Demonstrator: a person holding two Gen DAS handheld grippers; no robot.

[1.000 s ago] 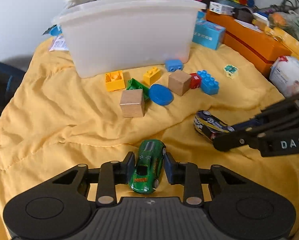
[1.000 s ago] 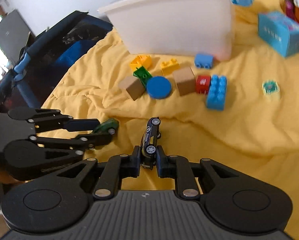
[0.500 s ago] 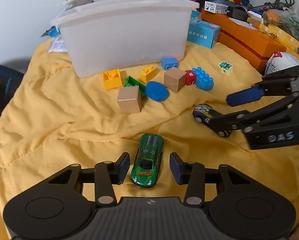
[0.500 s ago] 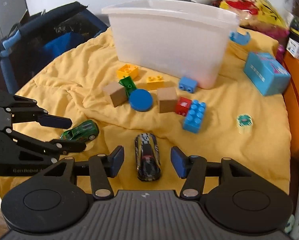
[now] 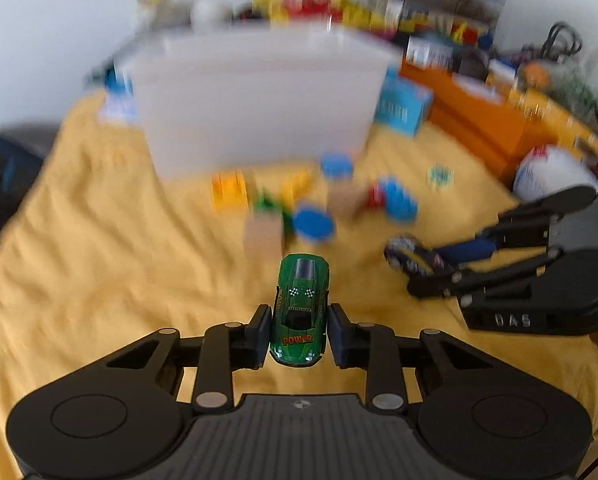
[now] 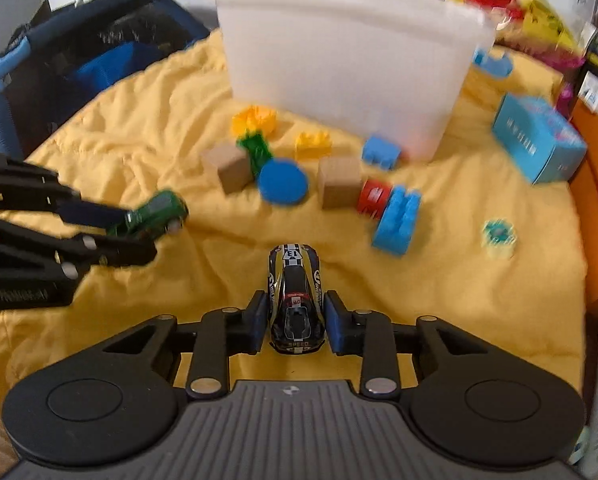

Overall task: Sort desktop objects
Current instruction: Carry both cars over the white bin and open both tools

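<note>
Left wrist view: left gripper [image 5: 299,332], jaws closing, pinching green toy car [image 5: 301,308] by its sides, above yellow blanket [image 5: 99,260]; white bin [image 5: 259,108] toward far edge; blurred blocks before it. Right wrist view: right gripper [image 6: 295,326], jaws closing, pinching black toy car [image 6: 295,300]; blue disc [image 6: 283,182], two wooden cubes, coloured bricks near bin [image 6: 339,64]; blue box [image 6: 539,142] toward right edge.
</note>
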